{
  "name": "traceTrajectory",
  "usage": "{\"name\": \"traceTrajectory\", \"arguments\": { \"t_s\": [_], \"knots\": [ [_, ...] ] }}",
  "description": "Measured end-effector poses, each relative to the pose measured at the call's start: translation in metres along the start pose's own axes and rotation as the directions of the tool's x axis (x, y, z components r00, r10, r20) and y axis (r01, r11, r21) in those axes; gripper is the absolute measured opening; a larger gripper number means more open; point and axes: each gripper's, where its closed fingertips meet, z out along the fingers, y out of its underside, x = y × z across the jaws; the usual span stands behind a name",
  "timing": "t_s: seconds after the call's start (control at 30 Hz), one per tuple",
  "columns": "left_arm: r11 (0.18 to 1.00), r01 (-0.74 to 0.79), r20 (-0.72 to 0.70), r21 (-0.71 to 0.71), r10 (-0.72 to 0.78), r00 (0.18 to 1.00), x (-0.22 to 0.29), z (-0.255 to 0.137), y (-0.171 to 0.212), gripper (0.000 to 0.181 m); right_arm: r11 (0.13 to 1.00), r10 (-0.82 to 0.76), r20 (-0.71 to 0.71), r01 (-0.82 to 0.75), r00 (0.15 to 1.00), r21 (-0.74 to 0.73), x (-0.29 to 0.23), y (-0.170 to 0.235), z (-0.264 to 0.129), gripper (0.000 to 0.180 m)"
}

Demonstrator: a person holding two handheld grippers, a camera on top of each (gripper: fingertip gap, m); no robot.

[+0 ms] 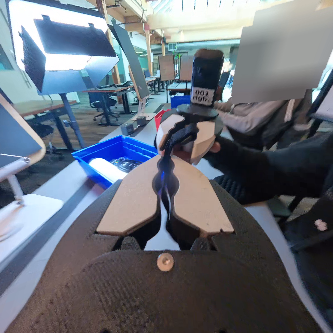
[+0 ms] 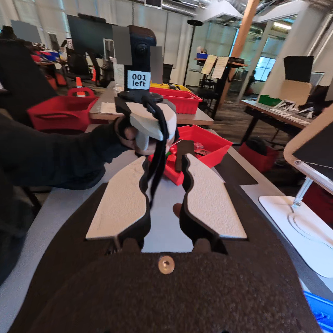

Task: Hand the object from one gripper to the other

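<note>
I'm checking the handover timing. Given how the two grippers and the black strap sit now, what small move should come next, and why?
Probably close the right gripper on the black strap. The left gripper is shut on the strap, which hangs down between the right gripper's open fingers, near the left-hand one, so it looks placed for the receiving grip; only then should the left let go.

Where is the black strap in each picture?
Left wrist view: the black strap runs up the middle, pinched in the shut left gripper, its far end between the right gripper's fingers.
Right wrist view: the black strap hangs from the left gripper at upper centre, down into the open right gripper.
Shared landmark: the grey table under both grippers.
</note>
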Motion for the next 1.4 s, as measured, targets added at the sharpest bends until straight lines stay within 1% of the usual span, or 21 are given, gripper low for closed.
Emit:
{"name": "traceTrajectory", "arguments": {
  "t_s": [0.1,0.2,0.23,0.27,0.3,0.4,0.43,0.5,0.6,0.67,0.73,0.8,0.87,0.9,0.97,1.0,1.13,1.17,1.23,1.33,1.4],
  "knots": [
    [0.994,0.101,-0.043,0.029,-0.1,0.994,0.005,0.005,-0.002,0.004,0.998,0.058,0.053,-0.057,0.997,-0.019,-0.005,0.011,0.011,0.035],
    [0.994,0.106,-0.038,0.016,-0.105,0.994,0.005,0.009,0.002,0.004,0.994,0.112,0.116,-0.113,0.987,0.006,-0.016,0.011,0.02,0.033],
    [0.994,0.111,-0.046,0.015,-0.11,0.993,0.006,0.011,0.002,0.004,0.991,0.13,0.109,-0.132,0.985,0.008,-0.015,0.012,0.022,0.024],
    [0.992,0.122,-0.055,0.011,-0.121,0.991,0.007,0.012,0.003,0.004,0.99,0.139,0.076,-0.14,0.987,0.01,-0.011,0.014,0.024,0.006],
    [0.991,0.13,-0.052,0.01,-0.129,0.99,0.006,0.013,0.004,0.004,0.991,0.132,0.069,-0.134,0.989,0.014,-0.01,0.015,0.025,0.005],
    [0.992,0.119,-0.042,0.037,-0.117,0.992,0.004,0.011,0.002,0.006,0.987,0.156,0.091,-0.158,0.984,0.014,-0.011,0.013,0.023,0.005],
    [0.993,0.105,-0.043,0.049,-0.103,0.994,0.004,0.01,0.001,0.013,0.984,0.172,0.11,-0.176,0.979,0.025,-0.013,0.01,0.021,0.005],
    [0.995,0.092,-0.097,0.026,-0.089,0.991,0.01,0.009,0.004,0.028,0.978,0.191,0.128,-0.2,0.973,0.056,-0.012,0.003,0.017,0.005],
    [0.992,0.123,-0.202,-0.023,-0.125,0.971,0.021,0.011,0.015,0.033,0.965,0.222,0.161,-0.24,0.962,0.102,-0.011,-0.007,0.009,0.005],
    [0.991,0.127,-0.21,-0.039,-0.132,0.969,0.022,0.015,0.021,0.032,0.961,0.235,0.17,-0.255,0.957,0.11,-0.011,-0.009,0.008,0.005],
    [0.992,0.124,-0.213,-0.037,-0.13,0.968,0.023,0.019,0.023,0.022,0.959,0.238,0.183,-0.26,0.954,0.109,-0.012,-0.008,0.008,0.005],
    [0.995,0.101,-0.2,-0.028,-0.104,0.974,0.023,0.02,0.023,0.007,0.956,0.245,0.198,-0.27,0.949,0.111,-0.014,-0.009,0.008,0.005],
    [0.996,0.084,-0.191,-0.025,-0.087,0.978,0.022,0.02,0.023,0.006,0.955,0.248,0.194,-0.274,0.949,0.118,-0.013,-0.01,0.008,0.005],
    [0.996,0.089,-0.176,-0.03,-0.093,0.98,0.02,0.02,0.022,0.006,0.956,0.243,0.176,-0.267,0.954,0.126,-0.011,-0.011,0.008,0.006],
    [0.994,0.11,-0.137,-0.016,-0.111,0.984,0.013,0.019,0.018,0.005,0.955,0.226,0.134,-0.247,0.965,0.165,-0.003,-0.015,0.004,0.021],
    [0.993,0.121,-0.118,0.0,-0.121,0.986,0.009,0.017,0.015,0.006,0.955,0.226,0.122,-0.244,0.967,0.169,0.0,-0.016,0.002,0.024],
    [0.984,0.169,-0.086,0.047,-0.165,0.983,-0.001,0.012,0.007,0.005,0.962,0.241,0.097,-0.251,0.966,0.111,0.005,-0.002,0.006,0.026],
    [0.984,0.172,-0.082,0.048,-0.168,0.982,-0.001,0.012,0.007,0.005,0.961,0.253,0.092,-0.261,0.963,0.088,0.004,0.003,0.011,0.026],
    [0.984,0.172,-0.058,0.049,-0.169,0.984,-0.003,0.015,0.009,0.005,0.968,0.241,0.073,-0.245,0.968,0.054,0.003,0.013,0.019,0.008],
    [0.982,0.176,-0.064,0.067,-0.172,0.983,-0.004,0.014,0.008,0.007,0.969,0.234,0.085,-0.239,0.969,0.057,0.001,0.011,0.018,0.005],
    [0.98,0.189,-0.113,0.068,-0.181,0.977,0.001,0.013,0.008,0.026,0.968,0.231,0.101,-0.239,0.968,0.074,0.0,0.006,0.014,0.005]
  ]
}}
